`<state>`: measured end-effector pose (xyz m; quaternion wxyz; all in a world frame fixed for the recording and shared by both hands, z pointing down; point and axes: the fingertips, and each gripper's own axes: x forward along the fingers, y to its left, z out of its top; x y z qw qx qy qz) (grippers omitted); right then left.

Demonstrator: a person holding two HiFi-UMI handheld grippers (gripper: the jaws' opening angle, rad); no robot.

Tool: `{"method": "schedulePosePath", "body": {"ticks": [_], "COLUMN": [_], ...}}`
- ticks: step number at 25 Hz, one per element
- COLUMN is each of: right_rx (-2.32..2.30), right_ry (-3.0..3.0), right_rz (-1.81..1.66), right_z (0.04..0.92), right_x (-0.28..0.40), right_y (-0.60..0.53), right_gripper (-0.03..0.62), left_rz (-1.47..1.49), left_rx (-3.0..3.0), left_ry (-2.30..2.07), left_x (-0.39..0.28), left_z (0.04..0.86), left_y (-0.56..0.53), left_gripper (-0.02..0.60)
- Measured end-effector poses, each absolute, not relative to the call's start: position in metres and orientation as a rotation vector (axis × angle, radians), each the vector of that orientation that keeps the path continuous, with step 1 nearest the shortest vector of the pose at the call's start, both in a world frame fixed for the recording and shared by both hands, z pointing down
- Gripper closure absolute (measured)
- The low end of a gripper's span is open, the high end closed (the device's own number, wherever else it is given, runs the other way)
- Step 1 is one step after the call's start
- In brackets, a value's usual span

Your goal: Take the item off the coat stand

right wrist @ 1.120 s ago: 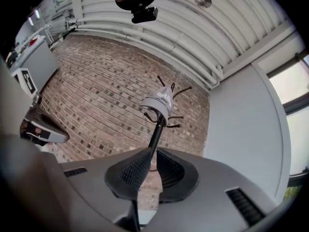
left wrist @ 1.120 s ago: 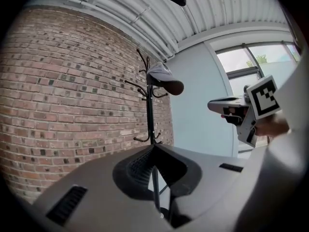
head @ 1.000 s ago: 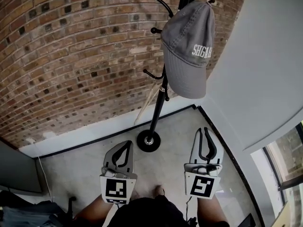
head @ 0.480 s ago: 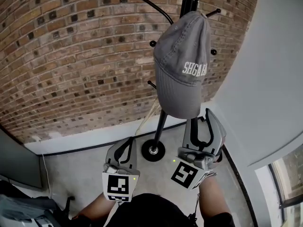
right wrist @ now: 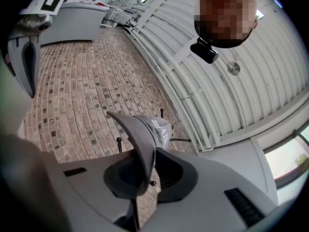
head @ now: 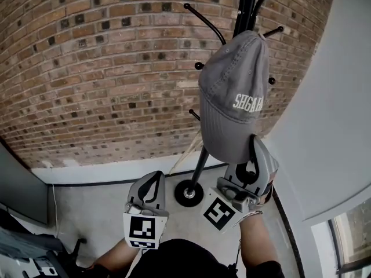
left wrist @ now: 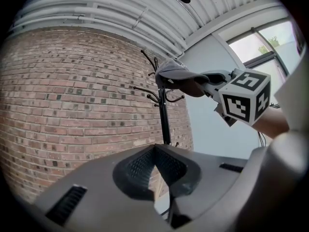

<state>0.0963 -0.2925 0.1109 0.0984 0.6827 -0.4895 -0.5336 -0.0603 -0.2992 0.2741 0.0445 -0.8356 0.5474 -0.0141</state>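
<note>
A grey cap (head: 232, 97) with white lettering hangs on a hook of the black coat stand (head: 200, 158), brim pointing down. My right gripper (head: 258, 155) is raised to the brim's lower edge. Its jaws are closing, and the brim (right wrist: 144, 149) lies between them, touching both pads. My left gripper (head: 152, 181) is held low to the left of the stand's round base (head: 188, 193), shut and holding nothing. The left gripper view shows the cap (left wrist: 174, 74) with the right gripper's fingers (left wrist: 205, 79) at it.
A curved brick wall (head: 104, 68) stands behind the stand. A white wall (head: 330, 126) closes in on the right, with a window (head: 353, 253) low down. A grey cabinet edge (head: 17, 190) is at the left. Bare stand hooks (head: 203, 19) stick out above the cap.
My right gripper rose from beside the left one up to the cap's brim, opened on the way, and now has the brim between its jaws. The left gripper barely moved.
</note>
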Motion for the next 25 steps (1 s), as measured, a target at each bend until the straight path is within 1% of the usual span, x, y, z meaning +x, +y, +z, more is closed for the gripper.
{"method": "schedulePosePath", "body": {"ticks": [1, 3, 9, 19, 25], "right_rx": [2.032, 2.053, 2.128, 2.287, 2.5], "right_ry": [-1.454, -1.482, -1.563, -1.636, -1.668], "right_rz": [-1.587, -1.586, -1.568, -1.588, -1.526], "right_z": [0.108, 0.105, 0.08, -0.006, -0.039], "right_x": [0.098, 0.1, 0.102, 0.109, 0.137], "right_y": [-0.291, -0.288, -0.287, -0.29, -0.264], "right_gripper": [0.552, 0.562, 0.562, 0.562, 0.562], "left_rz": [-0.048, -0.055, -0.049, -0.045, -0.05], "left_rx": [-2.554, -2.553, -2.558, -2.55, -2.582], "left_ry": [1.677, 1.679, 1.669, 1.681, 1.662], "left_x": [-0.061, -0.061, -0.066, -0.082, -0.096], "left_z": [0.275, 0.276, 0.272, 0.262, 0.268], "left_y": [-0.3, -0.302, -0.308, -0.307, -0.297], "left_gripper": [0.557, 0.557, 0.557, 0.555, 0.555]}}
